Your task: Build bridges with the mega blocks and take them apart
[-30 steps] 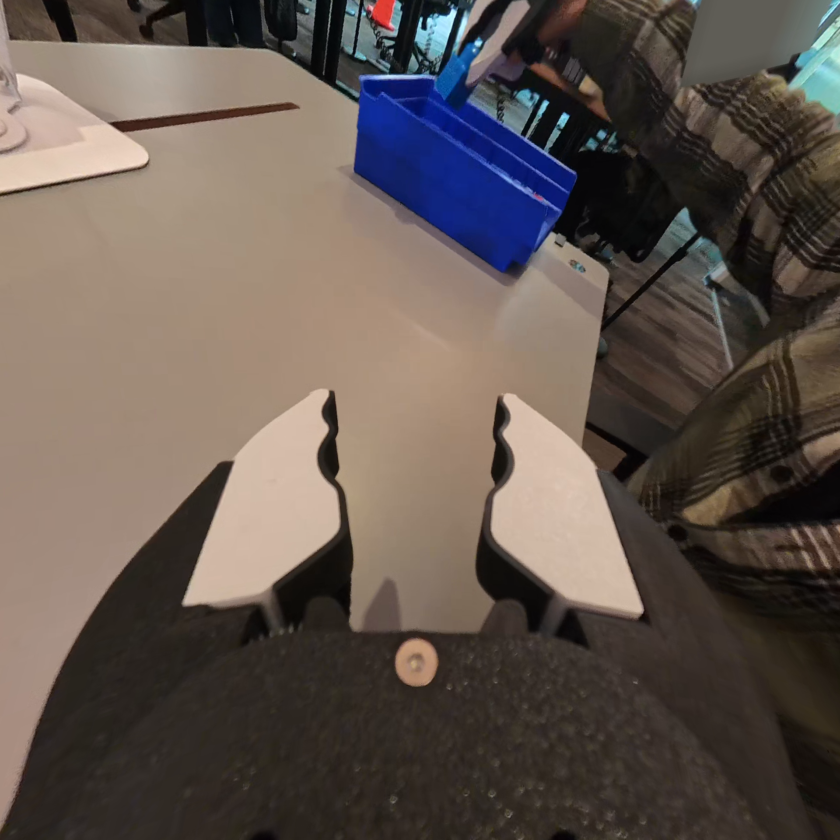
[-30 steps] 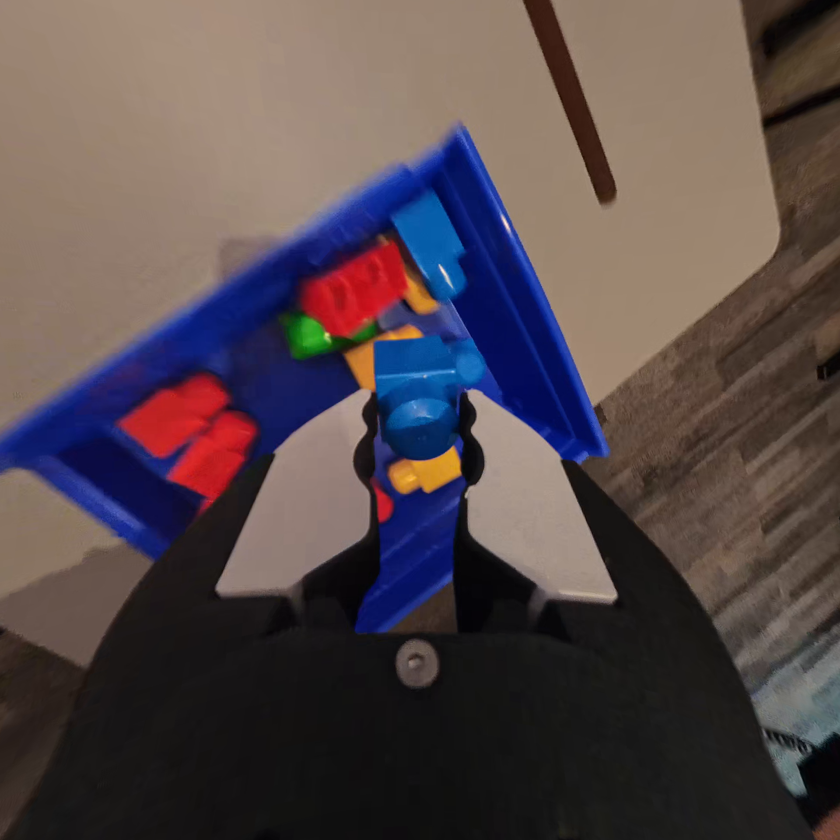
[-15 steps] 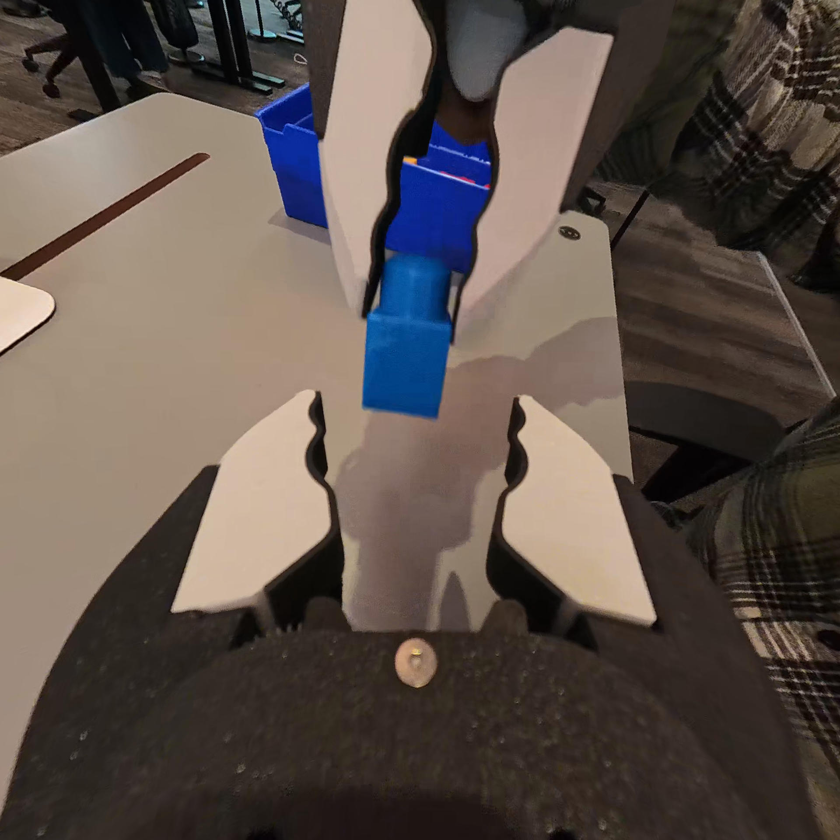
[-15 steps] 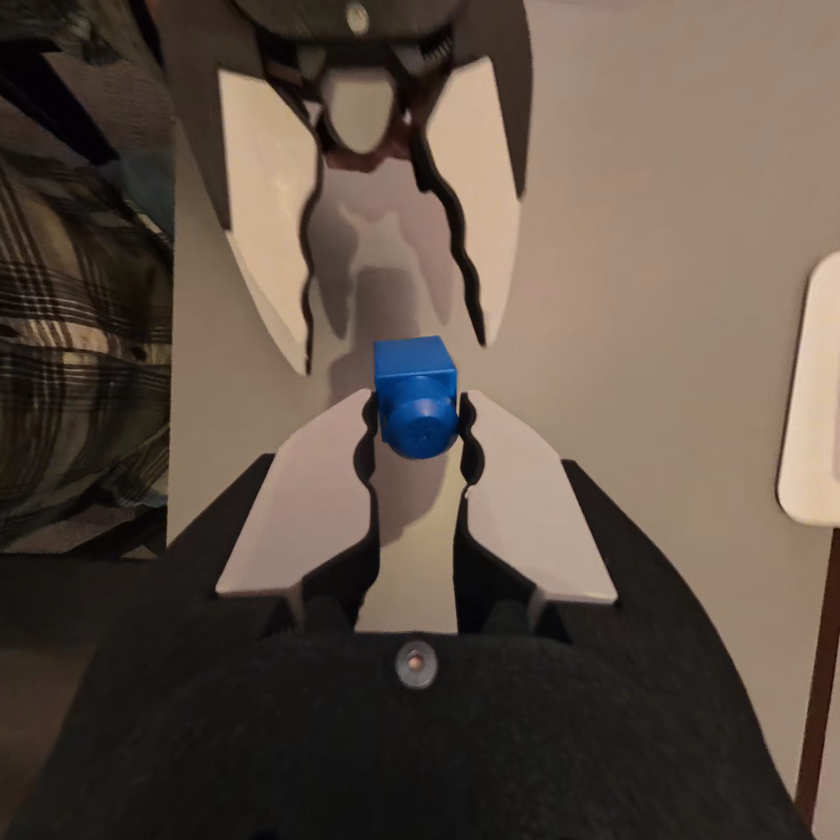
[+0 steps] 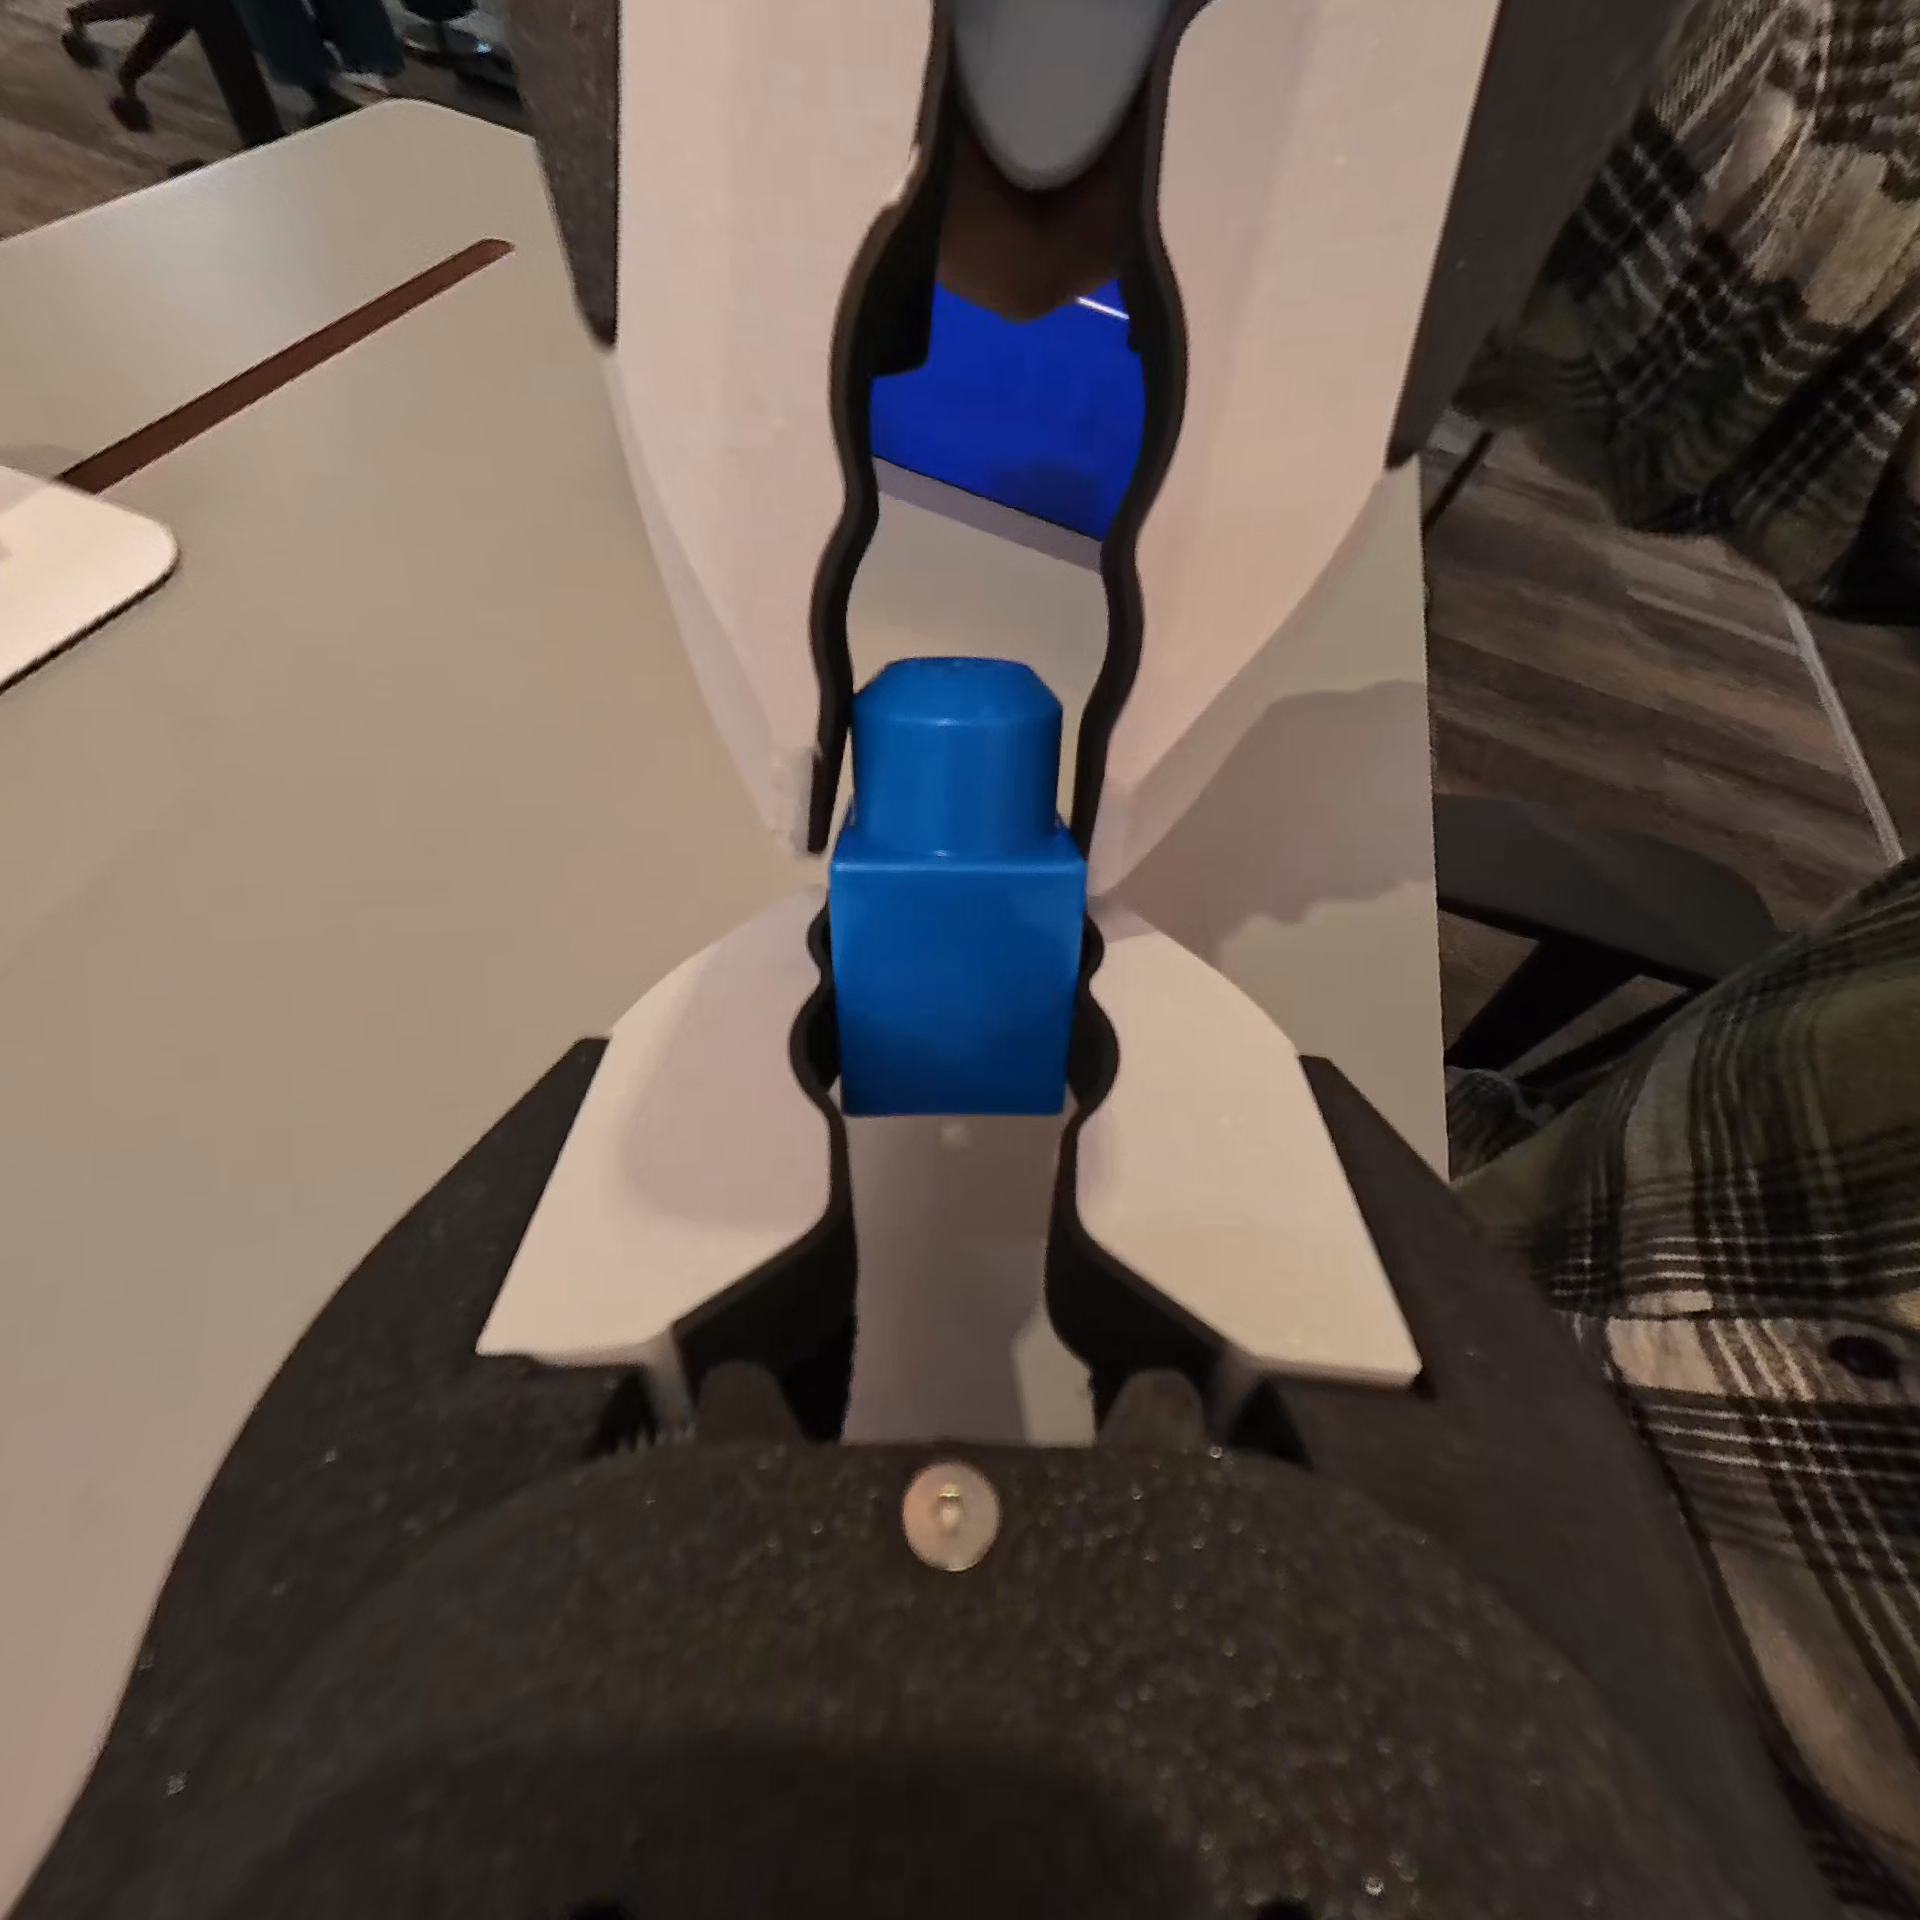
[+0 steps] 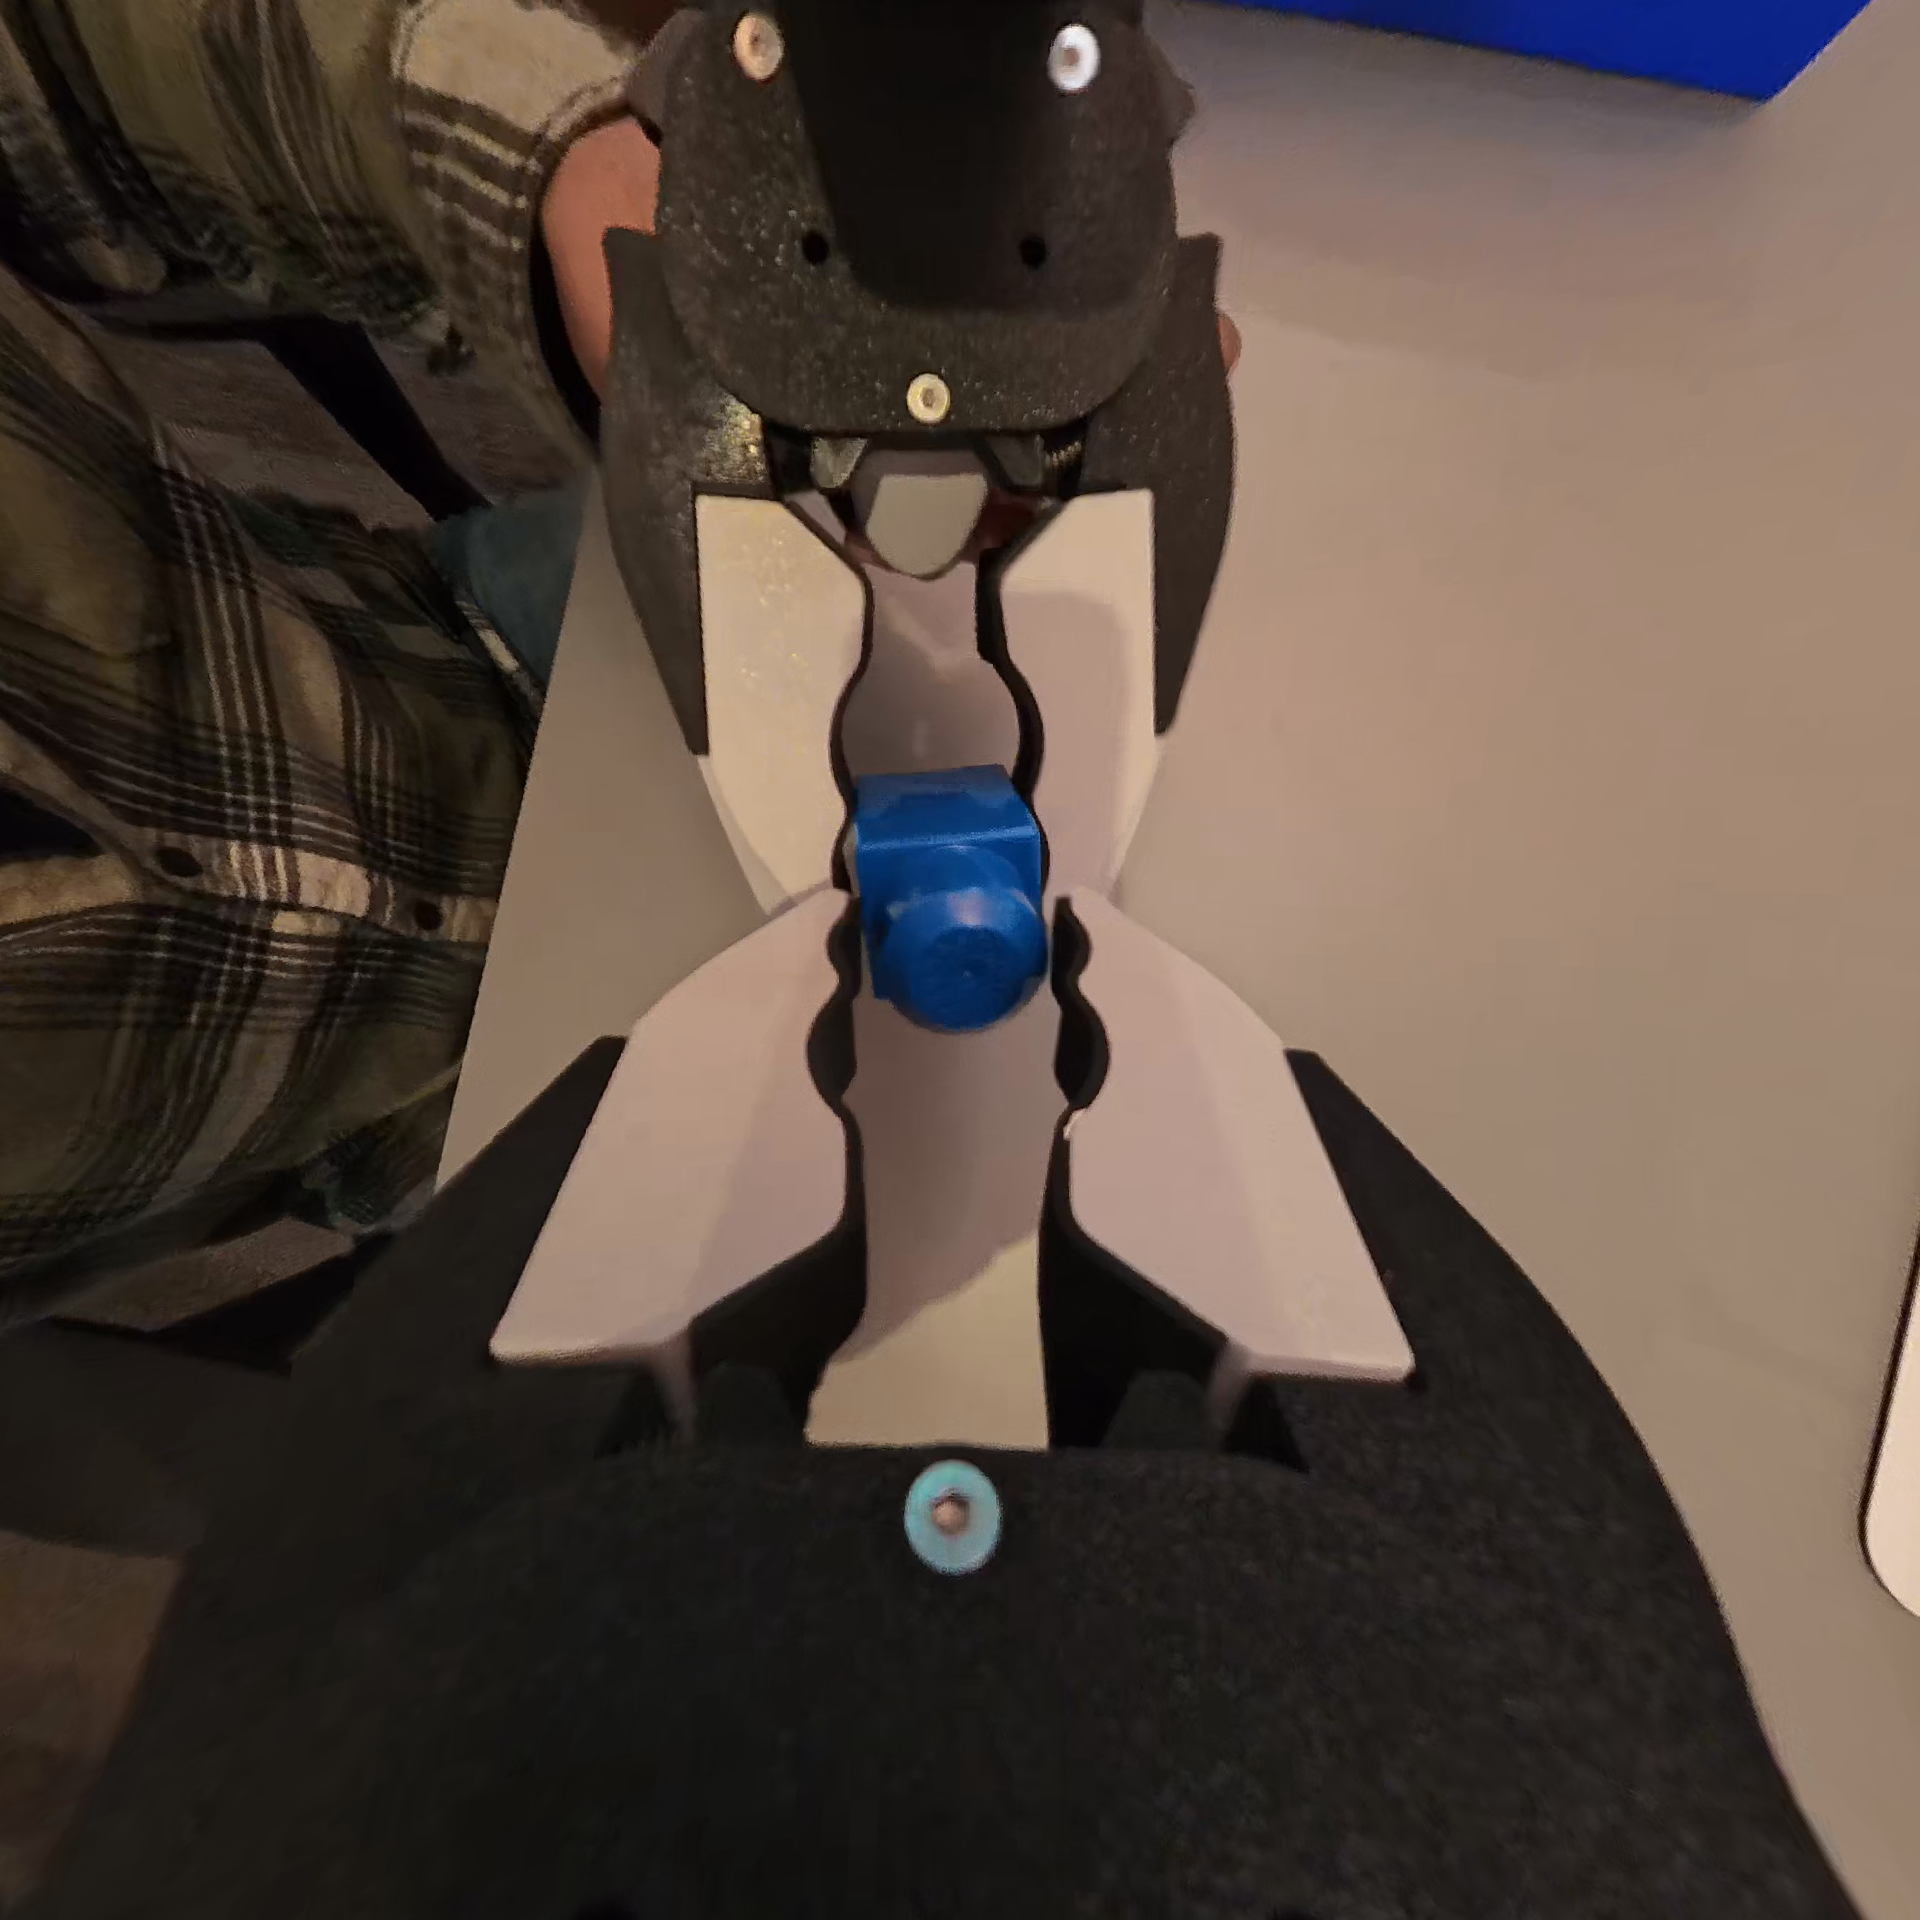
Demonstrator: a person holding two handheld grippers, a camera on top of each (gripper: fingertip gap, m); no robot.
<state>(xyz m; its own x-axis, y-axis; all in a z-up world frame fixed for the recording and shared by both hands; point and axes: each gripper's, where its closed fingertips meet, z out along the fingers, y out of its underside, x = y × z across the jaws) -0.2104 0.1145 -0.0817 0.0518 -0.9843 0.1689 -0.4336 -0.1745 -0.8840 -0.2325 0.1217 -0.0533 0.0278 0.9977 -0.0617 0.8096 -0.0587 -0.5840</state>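
Since a second ago your right gripper [image 6: 951, 925] has carried the blue block [image 5: 951, 997] from the blue bin [image 5: 1003, 416] to your left gripper [image 5: 951, 982]. Both grippers now pinch the block, right on its stud, left on its body, above the desk [image 5: 364, 727] near its right edge. Your right gripper hides most of the bin; your plaid sleeve [image 5: 1714, 1195] is alongside.

Dim, warm indoor light falls from above, casting soft shadows on the grey table [image 5: 364, 831]; both wide-angle views bend at the edges, the right wrist view is slightly motion-blurred, and the dark corners lose detail
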